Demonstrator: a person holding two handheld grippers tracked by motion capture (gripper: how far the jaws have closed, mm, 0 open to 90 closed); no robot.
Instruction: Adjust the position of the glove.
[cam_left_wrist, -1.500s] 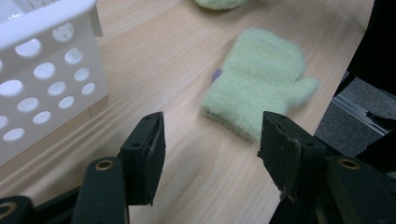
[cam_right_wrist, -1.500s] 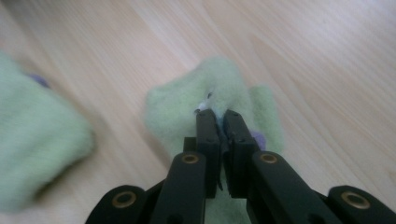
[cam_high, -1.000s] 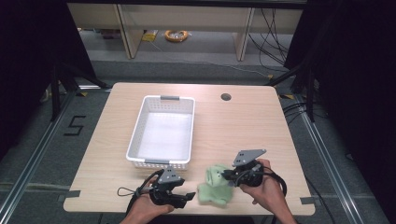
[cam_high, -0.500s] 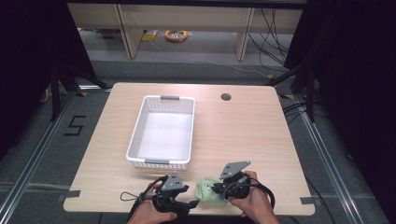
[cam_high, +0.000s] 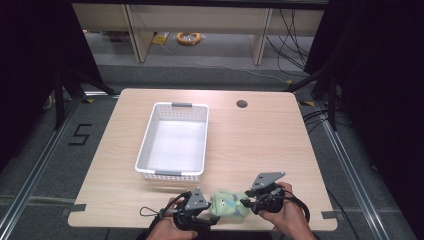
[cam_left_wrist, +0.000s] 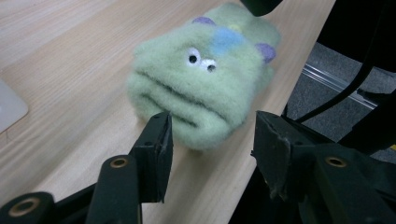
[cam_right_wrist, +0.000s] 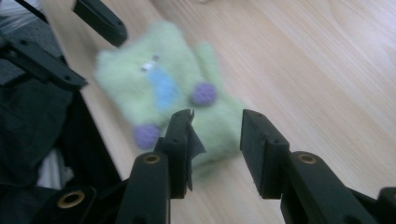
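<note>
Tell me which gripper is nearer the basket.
Left. The left gripper sits just below the basket's near rim, beside the green toy; the right gripper is farther off on the toy's other side.

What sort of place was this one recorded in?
Probably a lab or workshop recording station: a bare wooden table ringed by dark curtains, metal floor rails with a taped number, loose cables and shelving behind.

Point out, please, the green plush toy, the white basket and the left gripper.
green plush toy (cam_left_wrist: 201, 93): left gripper view, on its face below the eyes.
white basket (cam_high: 145, 145): high view, on its left rim.
left gripper (cam_left_wrist: 212, 140): left gripper view, midway between its fingertips.
</note>
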